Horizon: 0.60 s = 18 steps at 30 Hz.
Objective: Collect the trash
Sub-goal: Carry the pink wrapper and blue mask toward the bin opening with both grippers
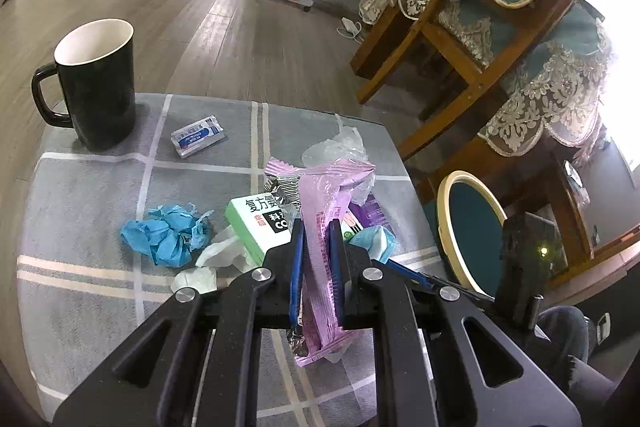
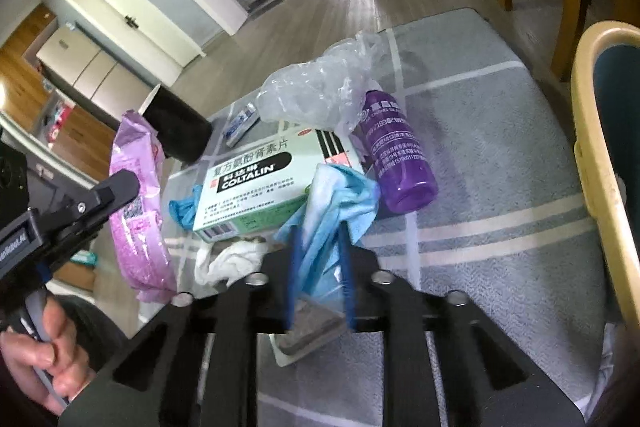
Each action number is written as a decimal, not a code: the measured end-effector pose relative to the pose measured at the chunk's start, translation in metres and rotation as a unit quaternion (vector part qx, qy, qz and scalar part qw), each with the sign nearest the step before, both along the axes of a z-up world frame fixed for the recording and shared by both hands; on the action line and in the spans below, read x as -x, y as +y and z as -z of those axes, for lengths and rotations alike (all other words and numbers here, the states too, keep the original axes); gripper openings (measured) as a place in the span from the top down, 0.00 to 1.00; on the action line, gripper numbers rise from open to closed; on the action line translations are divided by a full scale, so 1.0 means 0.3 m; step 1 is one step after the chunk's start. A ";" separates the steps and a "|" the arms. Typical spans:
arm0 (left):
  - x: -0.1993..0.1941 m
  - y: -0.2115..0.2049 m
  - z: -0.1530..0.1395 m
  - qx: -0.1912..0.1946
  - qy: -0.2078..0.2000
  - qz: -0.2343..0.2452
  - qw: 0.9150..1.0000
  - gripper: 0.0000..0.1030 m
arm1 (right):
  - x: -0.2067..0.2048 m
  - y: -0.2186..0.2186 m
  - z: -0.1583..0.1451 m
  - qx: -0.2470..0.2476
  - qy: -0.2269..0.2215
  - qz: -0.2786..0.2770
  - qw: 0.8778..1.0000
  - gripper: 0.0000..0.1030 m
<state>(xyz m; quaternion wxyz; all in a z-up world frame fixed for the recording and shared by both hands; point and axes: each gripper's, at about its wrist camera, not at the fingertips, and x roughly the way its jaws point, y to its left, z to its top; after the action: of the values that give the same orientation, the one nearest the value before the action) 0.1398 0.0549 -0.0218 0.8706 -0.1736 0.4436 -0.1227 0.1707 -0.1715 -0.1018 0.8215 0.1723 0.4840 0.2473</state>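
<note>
A: Left wrist view: what's gripped by the left gripper?

B: A crinkly pink plastic wrapper is clamped upright between its closed jaws, above the grey checked tablecloth.

A: Right wrist view?

B: A pale blue crumpled tissue is pinched tight by the right gripper, just beside the green-white cardboard medicine box.

Each hand-held gripper has black slotted arms, silver round pivots, blue finger pads, perhaps rubber.

The black mug stood mostly hidden behind the pink wrapper; the round bin was cut off by the right edge.
</note>
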 end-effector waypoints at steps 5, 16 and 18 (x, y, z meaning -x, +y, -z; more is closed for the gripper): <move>0.013 -0.007 -0.002 -0.005 -0.007 -0.001 1.000 0.89 | 0.042 -0.012 -0.054 -0.002 -0.023 -0.009 1.000 0.92; 0.060 -0.031 -0.020 -0.021 -0.026 0.011 0.999 0.89 | 0.125 -0.109 -0.218 0.011 -0.097 0.006 0.995 0.92; 0.063 -0.039 -0.020 -0.021 -0.025 0.016 0.999 0.89 | 0.140 -0.136 -0.234 0.017 -0.107 0.016 0.994 0.92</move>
<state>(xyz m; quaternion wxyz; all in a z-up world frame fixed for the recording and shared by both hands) 0.1209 0.0432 -0.0159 0.8827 -0.1446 0.4272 -0.1317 0.1288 -0.2122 -0.0315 0.8752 0.1382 0.3951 0.2427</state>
